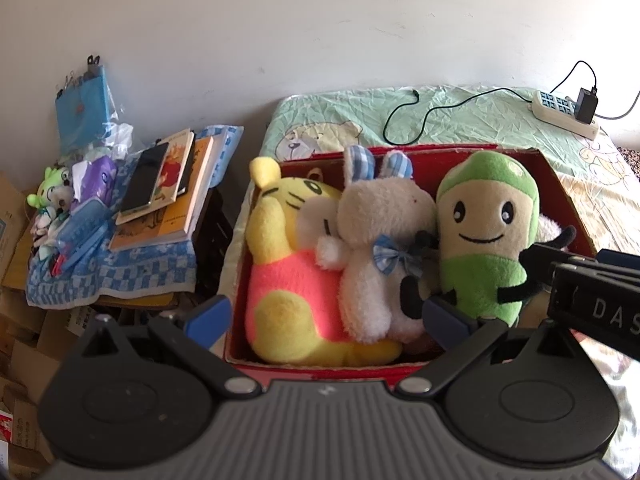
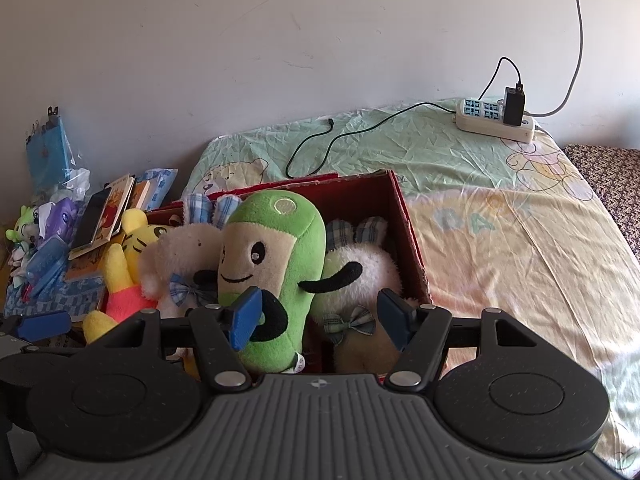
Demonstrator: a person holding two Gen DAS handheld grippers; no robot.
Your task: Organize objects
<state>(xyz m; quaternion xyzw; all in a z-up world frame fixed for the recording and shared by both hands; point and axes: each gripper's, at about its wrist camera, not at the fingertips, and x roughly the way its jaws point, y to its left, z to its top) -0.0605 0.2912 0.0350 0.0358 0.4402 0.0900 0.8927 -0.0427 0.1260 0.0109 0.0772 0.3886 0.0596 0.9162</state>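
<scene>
Left wrist view: red box (image 1: pixel 560 184) at frame centre packed with yellow tiger plush (image 1: pixel 292 276), white rabbit plush (image 1: pixel 376 240) and green plush (image 1: pixel 484 232), left gripper (image 1: pixel 328 316) spread wide, empty; right gripper (image 2: pixel 322 316) likewise parted, straddling green plush.

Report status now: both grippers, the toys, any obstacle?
Left gripper open, empty, above red box. Right gripper open around green plush, not clamped. Four plush toys in box; nothing in the way.
</scene>
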